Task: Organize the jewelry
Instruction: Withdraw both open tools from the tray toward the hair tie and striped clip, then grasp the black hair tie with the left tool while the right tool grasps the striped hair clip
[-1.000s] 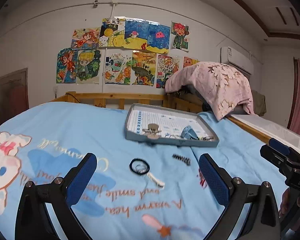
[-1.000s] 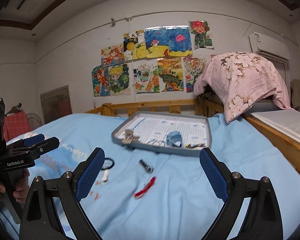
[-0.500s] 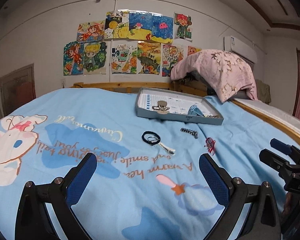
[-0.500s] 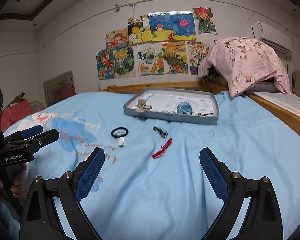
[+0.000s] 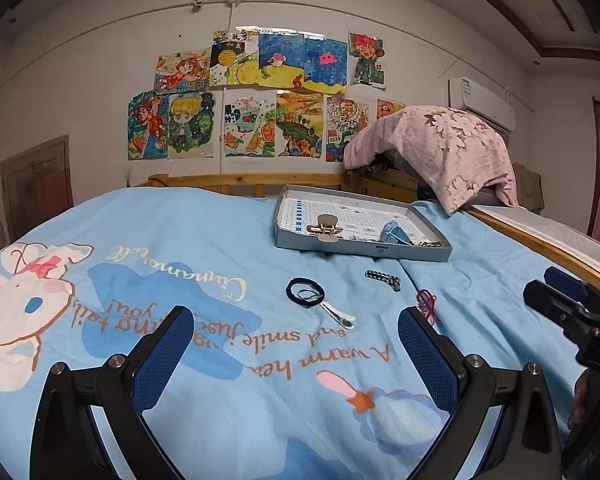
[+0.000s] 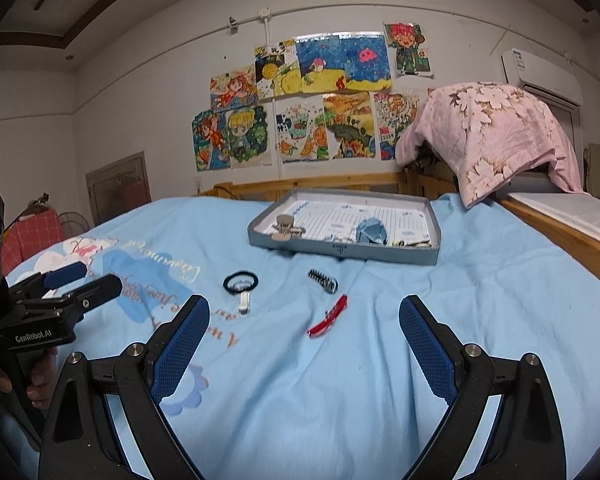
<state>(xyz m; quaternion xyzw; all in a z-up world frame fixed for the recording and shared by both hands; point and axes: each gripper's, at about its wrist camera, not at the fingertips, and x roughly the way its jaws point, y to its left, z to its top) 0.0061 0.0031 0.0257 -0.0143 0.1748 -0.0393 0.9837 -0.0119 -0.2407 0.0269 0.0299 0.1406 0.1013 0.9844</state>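
Tray [image 6: 342,250]: ahead of both jaws, holding a beige clip [image 6: 285,227] and blue clip [image 6: 371,232]; smaller pieces unclear.
Loose jewelry: black hair tie [image 6: 240,282], red piece [image 6: 328,316] between and beyond the right gripper [image 6: 304,344] fingers.
Grippers: left gripper [image 5: 296,348] and right spread wide, empty.

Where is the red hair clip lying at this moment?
In the right wrist view the red hair clip lies on the blue bedsheet, just near of the black spring clip and well short of the grey tray.
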